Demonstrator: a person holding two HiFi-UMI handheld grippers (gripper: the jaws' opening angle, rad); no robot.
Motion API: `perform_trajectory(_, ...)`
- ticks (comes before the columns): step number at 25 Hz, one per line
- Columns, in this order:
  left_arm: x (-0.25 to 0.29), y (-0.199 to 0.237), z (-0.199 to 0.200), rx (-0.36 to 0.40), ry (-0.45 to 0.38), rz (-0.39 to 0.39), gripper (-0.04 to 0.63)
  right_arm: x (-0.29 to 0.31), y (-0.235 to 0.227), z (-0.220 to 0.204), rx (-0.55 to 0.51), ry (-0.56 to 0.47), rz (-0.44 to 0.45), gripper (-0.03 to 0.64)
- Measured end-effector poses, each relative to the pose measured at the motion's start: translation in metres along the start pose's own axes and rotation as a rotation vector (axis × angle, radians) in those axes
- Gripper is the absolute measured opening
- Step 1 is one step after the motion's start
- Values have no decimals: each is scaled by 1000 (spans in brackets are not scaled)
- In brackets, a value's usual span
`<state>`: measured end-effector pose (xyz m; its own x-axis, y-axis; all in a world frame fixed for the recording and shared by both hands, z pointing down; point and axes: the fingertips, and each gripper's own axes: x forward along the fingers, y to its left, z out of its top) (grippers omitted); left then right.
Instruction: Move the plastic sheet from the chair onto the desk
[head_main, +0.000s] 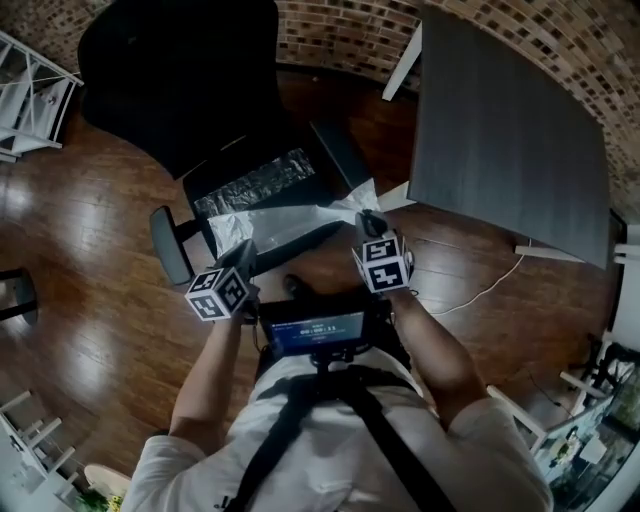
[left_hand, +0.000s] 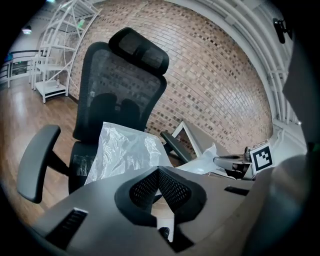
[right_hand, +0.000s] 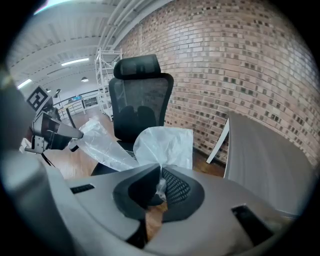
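A clear plastic sheet (head_main: 285, 218) hangs stretched between my two grippers, just above the seat of the black mesh office chair (head_main: 170, 70). My left gripper (head_main: 244, 252) is shut on the sheet's left corner, and the sheet (left_hand: 125, 150) billows up behind its closed jaws. At the right corner, my right gripper (head_main: 368, 222) is shut on a bunched fold of the sheet (right_hand: 167, 142). The grey desk (head_main: 505, 135) stands to the right of the chair. Each gripper shows in the other's view: the right gripper (left_hand: 231, 161) and the left gripper (right_hand: 56, 133).
The chair's armrests (head_main: 170, 248) flank the seat. A brick wall (head_main: 340, 35) runs behind the chair and desk. A white rack (head_main: 30, 95) stands at the far left. A white cable (head_main: 482, 290) lies on the wooden floor by the desk's leg.
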<state>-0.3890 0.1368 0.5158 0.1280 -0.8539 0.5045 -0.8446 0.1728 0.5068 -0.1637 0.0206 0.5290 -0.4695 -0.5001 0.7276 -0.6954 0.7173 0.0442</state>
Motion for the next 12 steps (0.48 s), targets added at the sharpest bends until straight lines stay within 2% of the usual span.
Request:
perform_trajectory(5,13,-49,5,48,-19,-39,0,-31,-40,0,27,-49,-31,5)
perform_trajectory(12,43,-135,-5,74,-3,-127,0,-71,-112,-14,94,-107,-96,5)
